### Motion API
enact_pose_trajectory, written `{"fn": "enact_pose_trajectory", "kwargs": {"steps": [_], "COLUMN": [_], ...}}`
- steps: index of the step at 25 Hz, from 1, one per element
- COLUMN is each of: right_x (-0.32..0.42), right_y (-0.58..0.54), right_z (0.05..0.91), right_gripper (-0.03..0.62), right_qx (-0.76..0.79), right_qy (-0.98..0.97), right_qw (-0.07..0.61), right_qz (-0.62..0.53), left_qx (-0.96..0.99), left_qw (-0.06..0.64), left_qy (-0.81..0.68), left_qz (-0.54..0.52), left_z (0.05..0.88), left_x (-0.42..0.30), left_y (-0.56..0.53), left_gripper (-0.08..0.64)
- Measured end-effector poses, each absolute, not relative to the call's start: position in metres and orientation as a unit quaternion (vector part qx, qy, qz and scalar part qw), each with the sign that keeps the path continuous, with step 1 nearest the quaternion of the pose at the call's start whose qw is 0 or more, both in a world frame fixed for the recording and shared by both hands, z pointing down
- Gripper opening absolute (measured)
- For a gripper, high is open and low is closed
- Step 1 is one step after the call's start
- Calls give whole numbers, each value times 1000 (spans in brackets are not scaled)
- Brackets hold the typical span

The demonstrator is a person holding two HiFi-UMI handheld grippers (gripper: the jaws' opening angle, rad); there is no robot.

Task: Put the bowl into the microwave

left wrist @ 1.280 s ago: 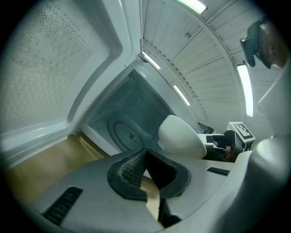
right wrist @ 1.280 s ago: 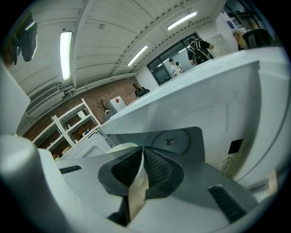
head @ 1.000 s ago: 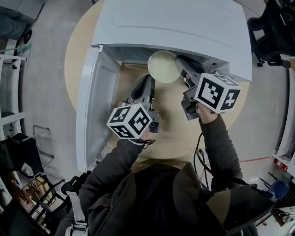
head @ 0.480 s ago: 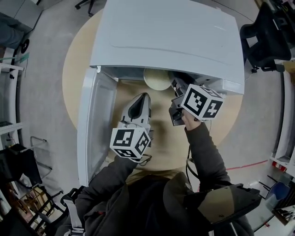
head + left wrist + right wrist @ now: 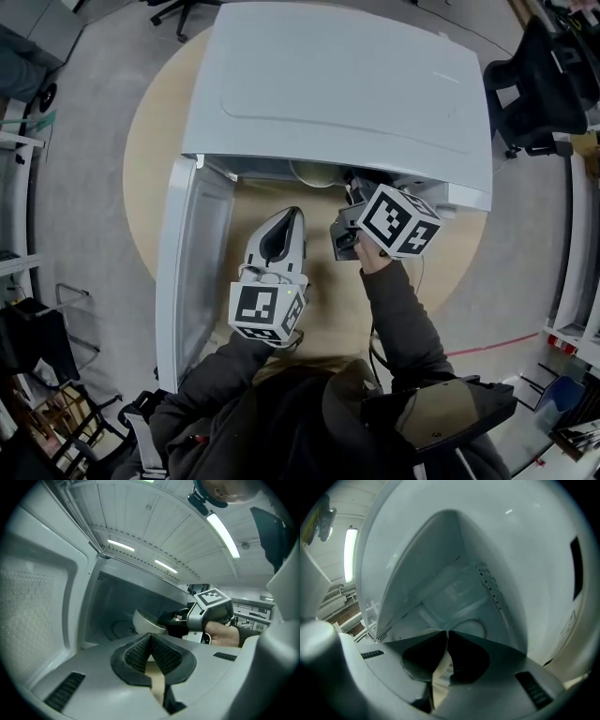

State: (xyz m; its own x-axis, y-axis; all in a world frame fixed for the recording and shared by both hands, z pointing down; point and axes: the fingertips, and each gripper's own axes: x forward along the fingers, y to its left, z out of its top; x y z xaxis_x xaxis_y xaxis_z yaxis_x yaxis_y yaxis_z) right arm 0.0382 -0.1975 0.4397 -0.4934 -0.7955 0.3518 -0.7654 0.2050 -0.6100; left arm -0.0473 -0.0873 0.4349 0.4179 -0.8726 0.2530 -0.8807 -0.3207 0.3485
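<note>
The cream bowl is half hidden under the top of the white microwave, just inside its opening. My right gripper reaches into the opening and is shut on the bowl's rim. In the right gripper view a cream strip of the rim shows between the closed pads. The left gripper view shows the bowl hanging tilted above the cavity floor, held by the right gripper. My left gripper stays in front of the opening, shut and empty, with its pads touching.
The microwave door stands swung open at the left, close to my left gripper. The microwave sits on a round wooden table. Its glass turntable lies on the cavity floor. A black chair stands at the far right.
The right gripper has carried the bowl deeper into the microwave, so less of the bowl shows under its top. The left gripper has drawn back slightly toward me.
</note>
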Motion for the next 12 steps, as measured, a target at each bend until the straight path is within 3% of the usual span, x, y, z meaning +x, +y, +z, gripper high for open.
{"fn": "enact_pose_trajectory", "kwargs": {"steps": [12], "right_x": [39], "right_y": [-217], "right_z": [435], "right_gripper": [23], "right_qx": [-529], "right_qy": [768], "right_qw": [46], "right_qz": [-358], "left_qx": [810], "left_qw": [215], "left_qy": [-545], "left_qz": [7], "left_z": [431], "left_x": [-50], "left_y": [-93], "left_gripper": [9]}}
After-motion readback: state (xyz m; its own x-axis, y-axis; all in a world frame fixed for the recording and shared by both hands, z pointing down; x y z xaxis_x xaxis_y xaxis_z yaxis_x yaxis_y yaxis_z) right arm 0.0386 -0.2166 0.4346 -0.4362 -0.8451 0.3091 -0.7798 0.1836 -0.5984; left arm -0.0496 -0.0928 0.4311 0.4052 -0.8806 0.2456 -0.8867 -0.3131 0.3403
